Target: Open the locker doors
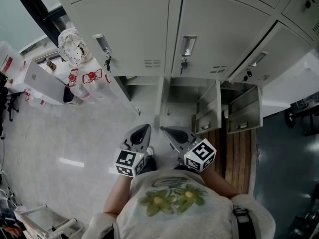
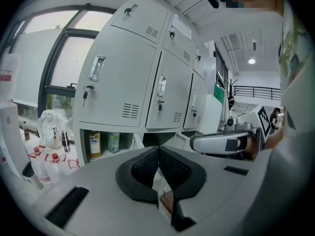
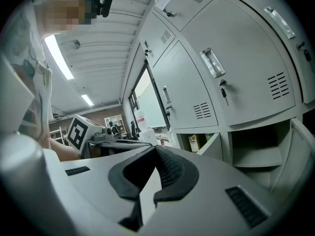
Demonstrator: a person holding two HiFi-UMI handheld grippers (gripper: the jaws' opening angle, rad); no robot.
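Observation:
A bank of grey lockers fills the top of the head view. The upper doors are closed, and each has a metal handle [image 1: 188, 45] with a key below it. In the bottom row the doors [image 1: 208, 109] stand swung open onto bare compartments. My left gripper [image 1: 141, 133] and right gripper [image 1: 173, 133] hang side by side in front of the open bottom row, apart from the doors. Both are shut with nothing between the jaws. In the left gripper view, its tips [image 2: 158, 149] point toward a closed upper door [image 2: 113, 82]. In the right gripper view, the right gripper's tips [image 3: 156, 149] aim past another closed door [image 3: 231, 77].
Water bottles with red labels [image 1: 84, 81], a white plastic bag [image 1: 70, 44] and a leaning white panel [image 1: 42, 78] stand on the floor at the left. Bottles [image 2: 95, 144] sit in the open bottom-left compartment. A wooden strip [image 1: 238, 153] runs below the right-hand open doors.

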